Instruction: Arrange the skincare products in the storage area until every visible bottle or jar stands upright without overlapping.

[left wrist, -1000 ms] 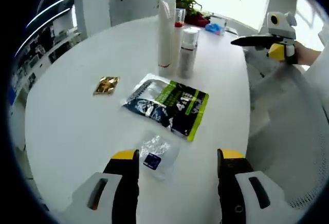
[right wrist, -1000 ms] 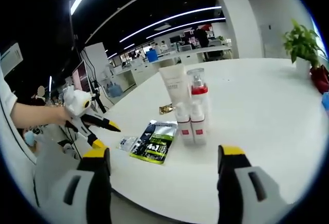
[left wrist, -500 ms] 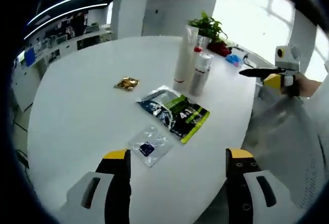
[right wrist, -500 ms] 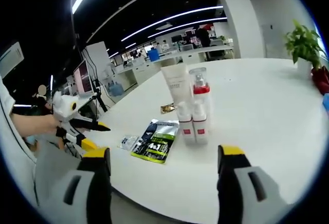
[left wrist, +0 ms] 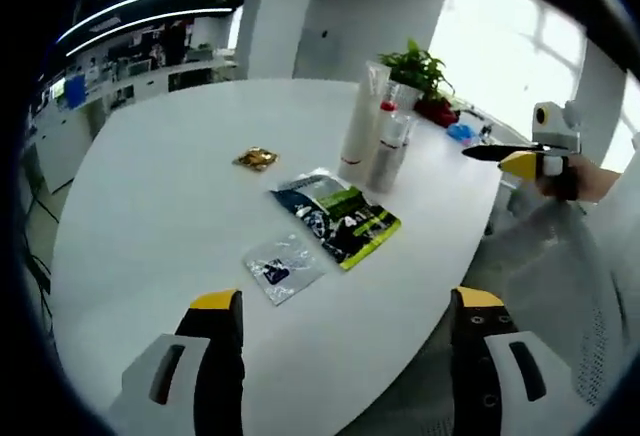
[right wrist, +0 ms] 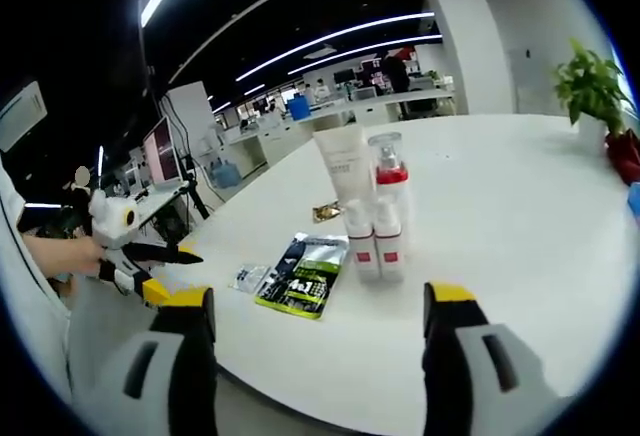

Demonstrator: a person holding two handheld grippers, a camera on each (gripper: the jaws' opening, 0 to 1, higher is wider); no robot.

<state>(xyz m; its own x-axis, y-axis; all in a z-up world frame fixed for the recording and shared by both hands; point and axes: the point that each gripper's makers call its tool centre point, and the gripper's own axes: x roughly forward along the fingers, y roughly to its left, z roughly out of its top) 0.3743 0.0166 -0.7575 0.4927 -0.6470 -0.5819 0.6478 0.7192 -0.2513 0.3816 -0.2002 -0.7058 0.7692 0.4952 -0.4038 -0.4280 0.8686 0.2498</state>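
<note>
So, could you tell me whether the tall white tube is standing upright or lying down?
Upright. The white tube stands on its narrow end on the table, rising beside the red-capped bottle.

Your left gripper view sits back off the near edge of the white desk (left wrist: 150, 206), looking across it toward the bright windows and the potted plant (left wrist: 418, 64). Your right gripper view looks from the other side, lower and closer, facing the dim office. Both share the upright bottles (left wrist: 378, 136) (right wrist: 375, 211), the green pouch (left wrist: 338, 218) (right wrist: 303, 274), and each catches the opposite tool.
</note>
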